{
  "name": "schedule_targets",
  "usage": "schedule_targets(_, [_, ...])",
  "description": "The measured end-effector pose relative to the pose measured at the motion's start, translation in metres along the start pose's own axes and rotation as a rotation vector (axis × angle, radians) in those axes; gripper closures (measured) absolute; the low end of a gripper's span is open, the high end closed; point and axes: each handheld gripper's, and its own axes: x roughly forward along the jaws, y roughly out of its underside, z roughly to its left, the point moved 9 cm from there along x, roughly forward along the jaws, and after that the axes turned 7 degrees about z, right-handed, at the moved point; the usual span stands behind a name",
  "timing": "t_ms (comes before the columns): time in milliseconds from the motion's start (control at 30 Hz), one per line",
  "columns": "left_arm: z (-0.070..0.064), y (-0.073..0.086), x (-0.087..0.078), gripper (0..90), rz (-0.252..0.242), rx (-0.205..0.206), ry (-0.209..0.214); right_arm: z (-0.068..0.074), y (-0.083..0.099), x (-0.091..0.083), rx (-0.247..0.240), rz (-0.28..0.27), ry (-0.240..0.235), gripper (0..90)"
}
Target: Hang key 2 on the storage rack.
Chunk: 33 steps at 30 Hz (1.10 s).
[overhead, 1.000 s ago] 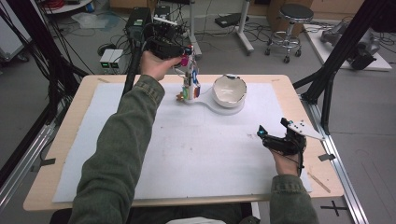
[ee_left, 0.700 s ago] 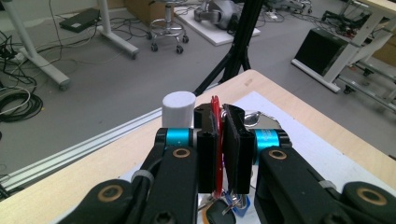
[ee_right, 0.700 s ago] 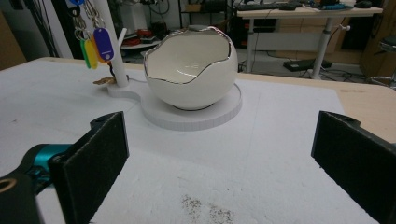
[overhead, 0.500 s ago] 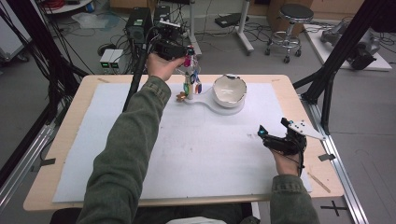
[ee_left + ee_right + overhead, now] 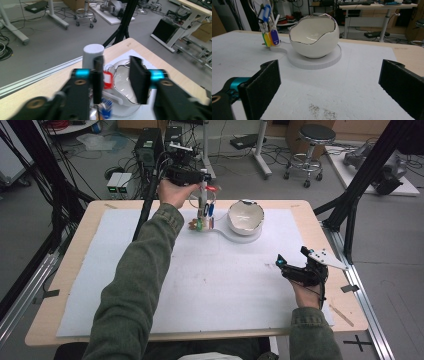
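Above the far edge of the table (image 5: 75, 270), the left gripper (image 5: 113, 75) hovered with its jaws parted around nothing, just over a white post (image 5: 93, 53) hung with key tags: a red tag (image 5: 107, 79) near the top, blue, green and yellow ones lower down (image 5: 270, 37). That post rose from a flat white stand (image 5: 322, 61) whose round end carried a white bowl shaped like a cracked eggshell (image 5: 314, 35), its jagged rim edged in dark. Well apart, near the right edge, the right gripper (image 5: 295, 265) rested with jaws spread wide over the white mat (image 5: 200, 285).
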Motion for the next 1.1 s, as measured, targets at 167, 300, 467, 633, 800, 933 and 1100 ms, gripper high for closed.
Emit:
schedule_targets(167, [-0.003,0.002,-0.002,46.7,0.002,0.002,0.021,0.0,0.0,0.0,-0.004,-0.003,0.002,3.0])
schedule_targets(300, [-0.005,0.005,-0.004,33.5,-0.021,0.022,0.014,0.0,0.0,0.0,-0.007,-0.003,0.003,3.0])
schedule_targets(467, [0.002,0.014,-0.007,12.1,-0.029,-0.006,-0.031,0.001,0.0,0.0,-0.007,0.002,0.0,3.0])
schedule_targets(633, [0.012,0.023,-0.013,1.6,-0.017,-0.031,-0.026,0.001,0.0,0.0,-0.009,0.004,0.001,3.1])
schedule_targets(800, [0.013,0.029,-0.021,1.6,-0.013,-0.01,-0.009,0.001,0.0,0.001,-0.014,0.003,-0.001,3.0])
schedule_targets(933, [0.015,0.032,-0.028,1.6,-0.043,-0.003,-0.013,0.001,0.001,0.002,-0.015,0.006,0.003,3.0])
schedule_targets(1100, [0.018,0.037,-0.036,1.6,-0.066,0.015,-0.022,0.002,0.0,0.001,-0.015,0.007,0.003,3.0])
